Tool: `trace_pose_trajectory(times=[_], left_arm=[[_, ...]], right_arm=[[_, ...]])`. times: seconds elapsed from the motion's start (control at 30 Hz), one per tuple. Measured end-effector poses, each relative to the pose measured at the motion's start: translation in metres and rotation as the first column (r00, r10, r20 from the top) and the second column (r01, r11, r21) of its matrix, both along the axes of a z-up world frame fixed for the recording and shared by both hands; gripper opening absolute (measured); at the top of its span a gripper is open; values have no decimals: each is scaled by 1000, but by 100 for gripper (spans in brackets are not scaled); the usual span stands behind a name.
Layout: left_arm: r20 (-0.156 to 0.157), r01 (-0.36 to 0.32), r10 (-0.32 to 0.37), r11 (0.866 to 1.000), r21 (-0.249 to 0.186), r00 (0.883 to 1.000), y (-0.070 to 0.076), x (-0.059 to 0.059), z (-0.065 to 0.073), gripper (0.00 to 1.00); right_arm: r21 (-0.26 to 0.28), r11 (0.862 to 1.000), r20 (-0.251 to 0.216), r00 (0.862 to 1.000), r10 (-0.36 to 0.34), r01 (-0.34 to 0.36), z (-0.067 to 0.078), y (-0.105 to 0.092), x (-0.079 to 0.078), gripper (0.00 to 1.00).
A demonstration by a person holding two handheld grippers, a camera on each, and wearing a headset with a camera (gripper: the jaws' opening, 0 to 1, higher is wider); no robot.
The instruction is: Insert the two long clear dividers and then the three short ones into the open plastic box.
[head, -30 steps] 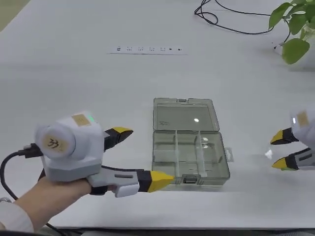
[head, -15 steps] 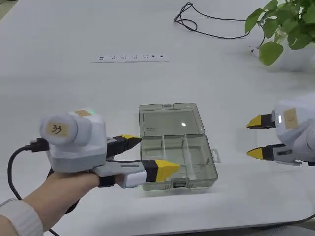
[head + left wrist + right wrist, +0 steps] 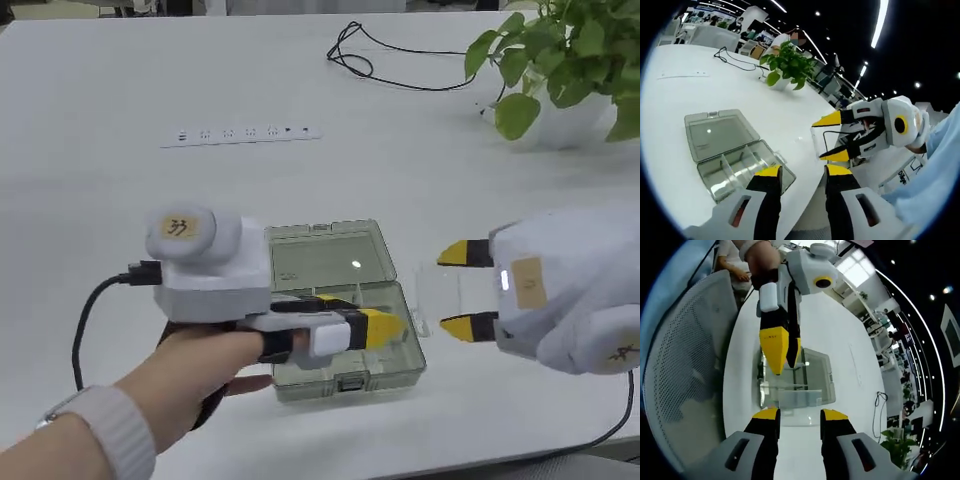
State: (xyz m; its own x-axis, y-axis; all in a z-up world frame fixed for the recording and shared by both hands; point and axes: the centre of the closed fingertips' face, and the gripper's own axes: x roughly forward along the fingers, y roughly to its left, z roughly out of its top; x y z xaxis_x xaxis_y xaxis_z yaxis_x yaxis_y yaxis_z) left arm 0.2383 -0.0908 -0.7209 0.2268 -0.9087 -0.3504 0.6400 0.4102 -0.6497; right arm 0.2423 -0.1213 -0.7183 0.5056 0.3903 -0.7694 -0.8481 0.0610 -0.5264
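An open clear grey plastic box [image 3: 345,377] lies near the table's front edge with its lid [image 3: 330,255] laid back. Clear dividers stand inside it [image 3: 740,165]. My left gripper [image 3: 368,313] hovers over the box's front right part, open and holding nothing; its own jaws [image 3: 804,171] show apart. My right gripper [image 3: 452,290] is just right of the box, with a small clear divider [image 3: 440,290] spanning between its yellow fingertips. The same divider [image 3: 800,399] sits just above my right gripper's jaws [image 3: 801,414], and the box [image 3: 817,367] lies beyond it.
A white power strip [image 3: 240,133] lies at the back of the white table. A black cable [image 3: 380,65] and a potted plant [image 3: 570,60] are at the back right. A white mesh chair [image 3: 685,355] stands beside the table.
Both grippers have closed in on the box: the left came over its front right corner, and the right moved left with the divider to the box's right side. The camera shifted too.
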Motion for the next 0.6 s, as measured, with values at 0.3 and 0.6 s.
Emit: trace_pose_trajectory(times=[0.3, 0.6], left_arm=[[-74, -29, 27, 999, -23, 997, -7, -1, -5, 15], [-144, -95, 84, 993, -70, 986, -4, 2, -6, 3]], right_arm=[[-24, 999, 16, 999, 42, -42, -5, 17, -3, 32], [-30, 998, 27, 998, 65, -64, -5, 25, -3, 32]])
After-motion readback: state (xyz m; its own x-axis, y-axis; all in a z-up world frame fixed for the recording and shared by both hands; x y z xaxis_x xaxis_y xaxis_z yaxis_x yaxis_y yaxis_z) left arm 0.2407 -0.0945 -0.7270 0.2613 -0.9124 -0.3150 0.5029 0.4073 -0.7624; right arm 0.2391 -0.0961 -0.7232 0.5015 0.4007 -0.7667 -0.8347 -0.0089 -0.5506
